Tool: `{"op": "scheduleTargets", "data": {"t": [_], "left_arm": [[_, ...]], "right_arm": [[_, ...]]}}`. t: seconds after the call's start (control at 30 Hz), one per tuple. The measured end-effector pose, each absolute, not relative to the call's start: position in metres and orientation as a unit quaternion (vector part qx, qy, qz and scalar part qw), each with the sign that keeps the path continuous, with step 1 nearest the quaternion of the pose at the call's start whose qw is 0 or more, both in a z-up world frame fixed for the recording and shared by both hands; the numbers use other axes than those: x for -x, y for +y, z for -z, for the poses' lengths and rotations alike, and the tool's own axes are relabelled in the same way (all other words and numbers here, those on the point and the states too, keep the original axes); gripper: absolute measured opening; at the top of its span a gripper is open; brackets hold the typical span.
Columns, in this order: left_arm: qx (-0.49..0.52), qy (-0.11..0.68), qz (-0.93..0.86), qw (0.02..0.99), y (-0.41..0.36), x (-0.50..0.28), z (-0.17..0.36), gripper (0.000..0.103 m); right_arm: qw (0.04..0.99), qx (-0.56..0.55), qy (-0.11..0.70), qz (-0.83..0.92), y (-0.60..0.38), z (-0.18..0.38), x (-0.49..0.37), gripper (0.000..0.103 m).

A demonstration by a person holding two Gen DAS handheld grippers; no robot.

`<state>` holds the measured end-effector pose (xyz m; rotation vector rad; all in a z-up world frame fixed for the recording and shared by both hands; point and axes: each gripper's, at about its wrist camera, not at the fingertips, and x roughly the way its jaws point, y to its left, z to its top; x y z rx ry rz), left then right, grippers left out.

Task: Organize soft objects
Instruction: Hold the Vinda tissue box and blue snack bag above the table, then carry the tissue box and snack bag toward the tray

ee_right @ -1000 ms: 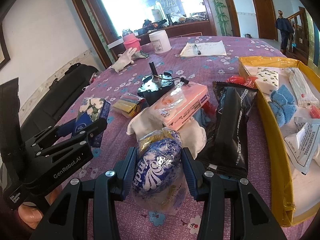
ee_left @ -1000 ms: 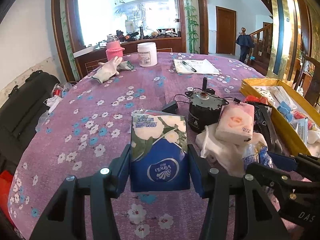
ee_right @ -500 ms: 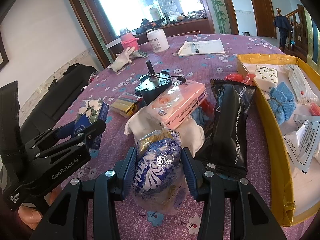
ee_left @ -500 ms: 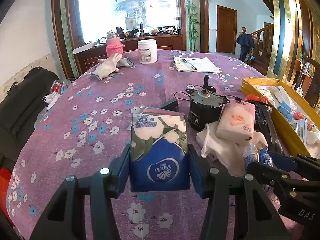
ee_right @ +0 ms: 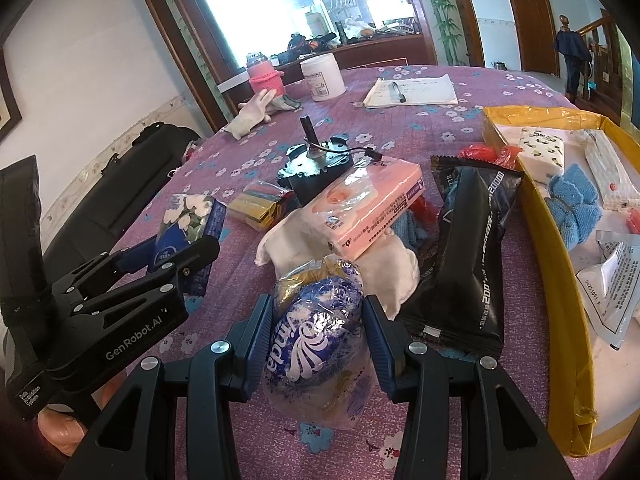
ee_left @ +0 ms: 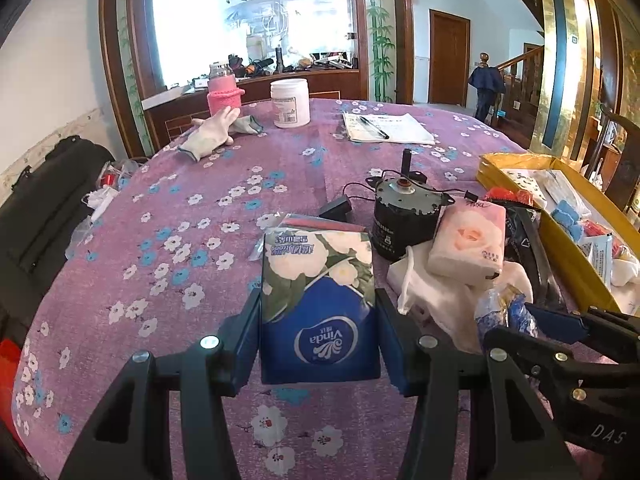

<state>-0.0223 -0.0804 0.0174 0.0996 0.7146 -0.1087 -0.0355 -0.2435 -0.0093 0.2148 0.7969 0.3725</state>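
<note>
My left gripper [ee_left: 318, 334] is shut on a blue Vinda tissue pack with white flowers [ee_left: 318, 300], held just above the purple flowered tablecloth [ee_left: 180, 200]. It also shows at the left of the right wrist view [ee_right: 180, 228]. My right gripper [ee_right: 318, 328] is shut on a crumpled blue and white Vinda plastic wrapper [ee_right: 316, 340], which also shows in the left wrist view [ee_left: 500, 312]. Beyond it lie a pink tissue pack [ee_right: 372, 208] on a white cloth [ee_right: 384, 268], and a yellow box [ee_right: 560, 280] holding soft items.
A black motor with wires [ee_left: 404, 220] stands mid-table. A long black packet [ee_right: 468, 260] lies beside the box. A colourful small packet [ee_right: 260, 204] lies near the motor. Far back are a glove [ee_left: 212, 136], a pink bottle [ee_left: 222, 92], a white jar [ee_left: 290, 102] and papers with a pen [ee_left: 384, 128].
The views have shifted slightly, as both grippers rise a little with their loads. Both grips are unchanged.
</note>
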Motion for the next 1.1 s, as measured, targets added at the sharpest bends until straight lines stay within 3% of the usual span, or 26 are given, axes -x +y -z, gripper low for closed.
{"op": "scheduleTargets", "data": {"t": [1.1], "left_arm": [[-0.077,0.348,0.099,0.929,-0.126,0.043,-0.038,0.052]], "right_arm": [[0.921,-0.131,0.326,-0.168,-0.280,-0.015,0.067,0.049]]}}
